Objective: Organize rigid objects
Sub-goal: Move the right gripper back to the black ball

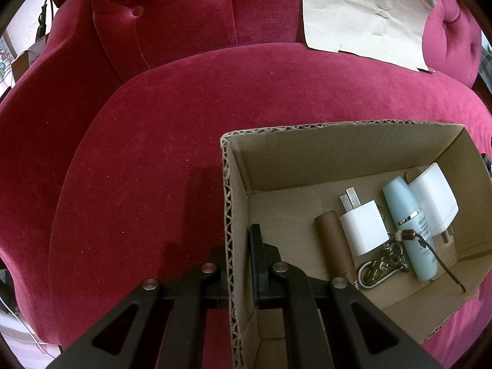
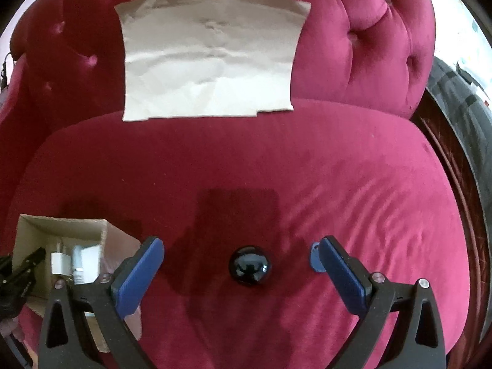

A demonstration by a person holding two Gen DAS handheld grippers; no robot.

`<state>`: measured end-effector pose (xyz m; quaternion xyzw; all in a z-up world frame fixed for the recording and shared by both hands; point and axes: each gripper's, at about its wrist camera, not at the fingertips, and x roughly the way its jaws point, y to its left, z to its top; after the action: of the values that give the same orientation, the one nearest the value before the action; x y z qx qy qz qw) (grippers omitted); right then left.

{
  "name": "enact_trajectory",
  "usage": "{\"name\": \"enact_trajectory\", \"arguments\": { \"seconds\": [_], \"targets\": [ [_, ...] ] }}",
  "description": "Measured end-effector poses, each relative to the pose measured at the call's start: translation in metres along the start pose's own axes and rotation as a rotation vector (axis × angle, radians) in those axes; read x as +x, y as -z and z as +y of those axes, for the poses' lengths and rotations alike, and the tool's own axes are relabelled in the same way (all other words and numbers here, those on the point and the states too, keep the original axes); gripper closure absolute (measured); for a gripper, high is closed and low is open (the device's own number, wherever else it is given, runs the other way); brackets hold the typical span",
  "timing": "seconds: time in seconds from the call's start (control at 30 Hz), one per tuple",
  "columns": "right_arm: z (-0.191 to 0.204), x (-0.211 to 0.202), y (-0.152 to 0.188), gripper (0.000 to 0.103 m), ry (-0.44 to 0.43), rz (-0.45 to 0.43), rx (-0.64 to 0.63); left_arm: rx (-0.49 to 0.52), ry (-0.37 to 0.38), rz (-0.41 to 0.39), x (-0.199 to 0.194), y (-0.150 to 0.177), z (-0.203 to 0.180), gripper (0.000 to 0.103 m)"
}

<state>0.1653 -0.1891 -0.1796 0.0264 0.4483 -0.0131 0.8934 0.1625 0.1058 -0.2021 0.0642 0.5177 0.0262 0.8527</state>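
A cardboard box sits on the red sofa seat. My left gripper is shut on the box's left wall, one finger inside and one outside. Inside lie a brown tube, a small white charger, a pale blue bottle, a larger white charger and a metal keyring. In the right wrist view my right gripper stands open just above the seat. A shiny black ball rests between its blue pads without touching them. A small blue disc peeks from behind the right finger.
A creased sheet of brown paper leans on the tufted sofa back. The box and my left gripper show at the lower left of the right wrist view. The sofa's edge drops off at the right.
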Motion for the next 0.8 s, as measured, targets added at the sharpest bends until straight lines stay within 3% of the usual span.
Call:
{"name": "enact_trajectory", "arguments": {
  "seconds": [0.63, 0.8],
  "targets": [
    [-0.013, 0.047, 0.025, 0.000, -0.014, 0.121, 0.002, 0.000, 0.000, 0.000, 0.000, 0.000, 0.000, 0.096],
    [-0.015, 0.047, 0.026, 0.001, -0.014, 0.116, 0.009, 0.000, -0.001, 0.000, 0.000, 0.000, 0.000, 0.097]
  ]
}}
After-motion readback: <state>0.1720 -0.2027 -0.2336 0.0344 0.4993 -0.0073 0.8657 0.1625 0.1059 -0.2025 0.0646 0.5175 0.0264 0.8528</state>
